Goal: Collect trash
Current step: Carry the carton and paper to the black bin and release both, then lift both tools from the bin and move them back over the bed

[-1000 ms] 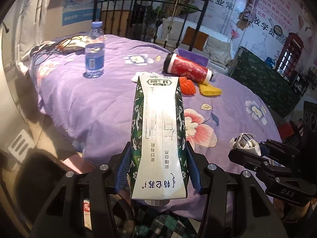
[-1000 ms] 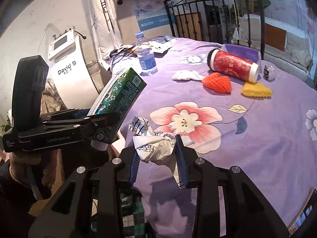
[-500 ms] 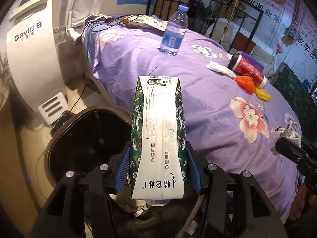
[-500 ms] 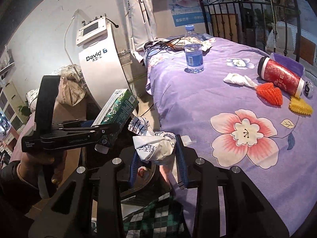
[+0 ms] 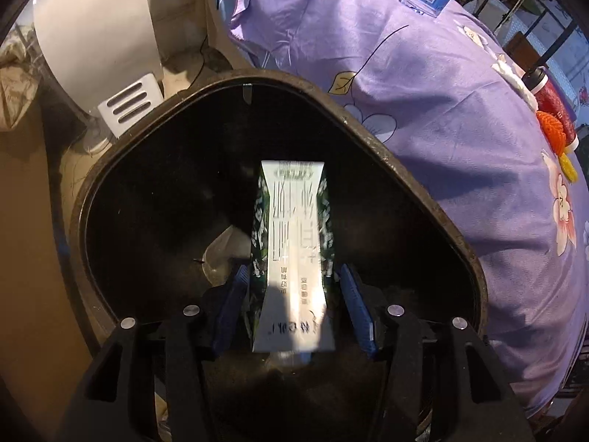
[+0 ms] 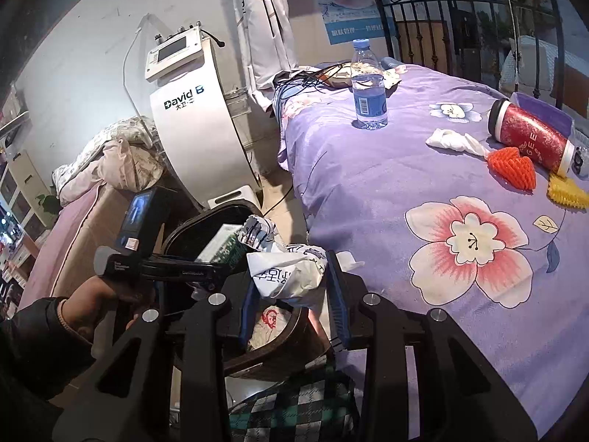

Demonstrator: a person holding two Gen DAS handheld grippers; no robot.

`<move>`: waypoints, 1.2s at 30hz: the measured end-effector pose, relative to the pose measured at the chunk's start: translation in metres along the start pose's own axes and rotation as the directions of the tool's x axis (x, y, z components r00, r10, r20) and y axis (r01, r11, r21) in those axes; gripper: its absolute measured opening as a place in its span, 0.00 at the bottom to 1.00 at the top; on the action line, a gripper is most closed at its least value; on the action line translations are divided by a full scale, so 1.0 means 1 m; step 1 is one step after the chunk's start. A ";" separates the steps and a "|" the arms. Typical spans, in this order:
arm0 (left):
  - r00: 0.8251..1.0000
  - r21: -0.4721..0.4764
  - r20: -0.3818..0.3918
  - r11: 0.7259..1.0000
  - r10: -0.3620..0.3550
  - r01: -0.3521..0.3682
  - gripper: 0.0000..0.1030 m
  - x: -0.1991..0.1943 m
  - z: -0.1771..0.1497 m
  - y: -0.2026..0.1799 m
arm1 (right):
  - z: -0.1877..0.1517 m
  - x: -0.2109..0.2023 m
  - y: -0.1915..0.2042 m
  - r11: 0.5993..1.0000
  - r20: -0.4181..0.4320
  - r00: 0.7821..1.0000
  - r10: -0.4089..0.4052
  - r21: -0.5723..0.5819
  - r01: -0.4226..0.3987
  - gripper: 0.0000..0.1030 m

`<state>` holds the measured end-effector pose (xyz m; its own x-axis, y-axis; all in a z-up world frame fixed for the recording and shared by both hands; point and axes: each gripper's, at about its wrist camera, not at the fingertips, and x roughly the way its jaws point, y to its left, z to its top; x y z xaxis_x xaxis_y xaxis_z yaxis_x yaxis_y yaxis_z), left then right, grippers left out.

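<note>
Half done, by the look of it.

Left claw: right over the black bin, pointing down into it. Just been opening, with the milk carton between the blue pads. A small gap on each side of the carton now, so let go, not squeezed. Carton blurry, end-on, over the dark mouth of the bin and likely dropping in. Some pale trash already at the bottom.

Right claw: closed tight on a crumpled paper wrapper. Held up near the bin's edge, just beside the purple bed cover. Not yet over the middle of the bin.

Left to pick up on the bed, well apart from the bin:
- a water bottle, standing up near the far end
- a red can, lying on its side
- a white tissue, just beside the can
- an orange net and a yellow net, close together

Hard to say if the bottle is trash, as it looks partly full.

Next job, most likely: swing the wrapper over the bin and open up — then back to the bed for the rest.
</note>
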<state>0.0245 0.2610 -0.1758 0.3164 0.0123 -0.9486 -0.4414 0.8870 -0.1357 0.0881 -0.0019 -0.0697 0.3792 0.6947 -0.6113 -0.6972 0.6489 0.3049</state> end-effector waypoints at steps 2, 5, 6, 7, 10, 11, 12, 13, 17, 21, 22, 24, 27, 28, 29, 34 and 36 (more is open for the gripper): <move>1.000 0.002 0.005 1.000 -0.010 0.010 0.65 -0.001 -0.001 0.000 | -0.001 0.000 0.000 1.000 -0.003 1.000 0.000 0.000 0.000 0.33; 0.999 0.020 0.036 1.000 -0.019 0.019 0.70 -0.008 -0.003 -0.004 | -0.002 0.003 -0.001 1.000 -0.008 1.000 0.003 0.002 -0.003 0.33; 0.999 0.021 0.046 0.999 -0.025 0.024 0.71 -0.011 -0.004 -0.004 | -0.002 0.003 0.000 1.000 -0.009 1.000 0.004 0.002 -0.004 0.33; 0.998 0.020 0.059 0.999 -0.028 0.027 0.73 -0.013 -0.004 -0.005 | -0.002 0.004 0.001 1.000 -0.011 1.000 0.007 0.001 -0.007 0.33; 0.994 0.009 0.105 1.000 -0.028 0.027 0.74 -0.023 -0.005 -0.005 | -0.003 0.006 0.004 1.000 -0.016 1.000 0.016 -0.006 -0.016 0.33; 0.992 0.004 0.120 1.000 -0.026 0.026 0.74 -0.026 -0.004 -0.006 | -0.004 0.007 0.004 1.000 -0.018 1.000 0.022 -0.006 -0.022 0.33; 0.990 -0.002 0.139 1.000 -0.025 0.025 0.75 -0.029 -0.004 -0.006 | -0.004 0.009 0.005 1.000 -0.021 0.999 0.030 -0.005 -0.030 0.33; 0.987 -0.006 0.162 1.000 -0.023 0.024 0.75 -0.035 -0.004 -0.005 | -0.004 0.010 0.005 0.999 -0.024 0.999 0.045 -0.002 -0.045 0.33; 0.970 -0.019 0.244 1.000 0.001 0.004 0.78 -0.054 0.003 -0.006 | -0.003 0.022 0.010 0.992 -0.048 0.991 0.127 0.016 -0.126 0.33; 0.949 -0.039 0.313 0.999 0.033 -0.022 0.81 -0.073 0.012 -0.003 | -0.002 0.044 0.023 0.977 -0.098 0.972 0.213 0.021 -0.212 0.33; 0.944 -0.043 0.326 0.999 0.042 -0.030 0.81 -0.077 0.013 -0.001 | -0.002 0.050 0.028 0.973 -0.112 0.967 0.229 0.019 -0.228 0.33; 0.934 -0.055 0.352 0.998 0.059 -0.043 0.82 -0.085 0.017 0.004 | -0.002 0.063 0.038 0.964 -0.144 0.954 0.264 0.012 -0.265 0.33; 0.920 -0.087 0.383 0.995 0.078 -0.048 0.82 -0.095 0.022 0.016 | -0.003 0.085 0.054 0.953 -0.192 0.935 0.297 -0.005 -0.303 0.33; 0.917 -0.100 0.391 0.994 0.080 -0.044 0.82 -0.098 0.023 0.020 | -0.003 0.091 0.060 0.950 -0.207 0.930 0.303 -0.011 -0.312 0.33; 0.913 -0.113 0.398 0.993 0.083 -0.041 0.82 -0.100 0.024 0.025 | -0.003 0.099 0.065 0.947 -0.224 0.924 0.309 -0.017 -0.320 0.33; 0.903 -0.155 0.418 0.987 0.104 -0.042 0.82 -0.108 0.028 0.042 | -0.004 0.128 0.088 0.938 -0.290 0.904 0.314 -0.055 -0.343 0.33; 0.899 -0.166 0.424 0.985 0.112 -0.044 0.82 -0.110 0.029 0.047 | -0.003 0.139 0.095 0.934 -0.316 0.895 0.315 -0.063 -0.351 0.33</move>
<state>-0.0067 0.3149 -0.0692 0.5909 0.3059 -0.7465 -0.5880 0.7968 -0.1389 0.0724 0.1550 -0.1280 -0.0723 0.7276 -0.6821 -0.8225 0.3434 0.4535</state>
